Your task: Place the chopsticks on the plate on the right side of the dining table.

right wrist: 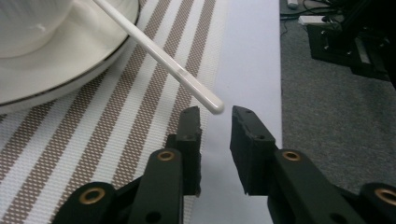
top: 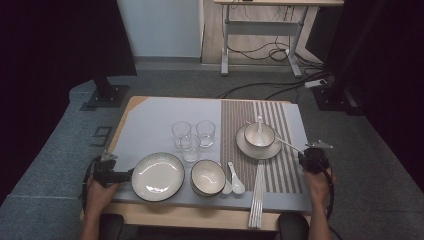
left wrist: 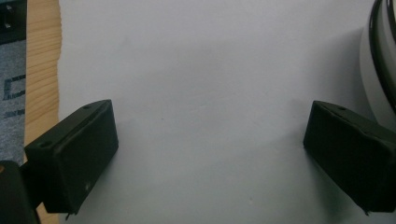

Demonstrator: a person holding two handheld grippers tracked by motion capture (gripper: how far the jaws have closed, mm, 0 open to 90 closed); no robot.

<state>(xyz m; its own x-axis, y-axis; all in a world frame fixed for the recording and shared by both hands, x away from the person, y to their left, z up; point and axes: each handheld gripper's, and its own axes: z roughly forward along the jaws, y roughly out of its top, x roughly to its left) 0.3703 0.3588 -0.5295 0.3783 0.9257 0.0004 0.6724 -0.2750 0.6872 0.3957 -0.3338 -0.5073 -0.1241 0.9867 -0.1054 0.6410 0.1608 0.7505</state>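
My right gripper (top: 304, 156) hovers at the table's right edge, by the striped placemat (top: 282, 172). A white chopstick (top: 287, 144) leans on the saucer (top: 250, 149) that carries a white bowl (top: 259, 135). In the right gripper view the chopstick's (right wrist: 168, 63) rounded end lies just beyond the tips of the right gripper (right wrist: 215, 114). Its jaws stand a narrow gap apart and press on nothing. My left gripper (top: 129, 175) rests at the front left beside the large dark-rimmed plate (top: 158, 176). The left gripper (left wrist: 210, 135) is wide open over bare tabletop, and the plate's rim (left wrist: 385, 56) lies by its right jaw.
Three glasses (top: 190, 147) stand mid-table. A dark-rimmed bowl (top: 207, 177) and two white spoons (top: 235, 184) sit at the front. A bundle of chopsticks (top: 258, 195) overhangs the front edge. Dark stands and cables lie on the floor beyond the table.
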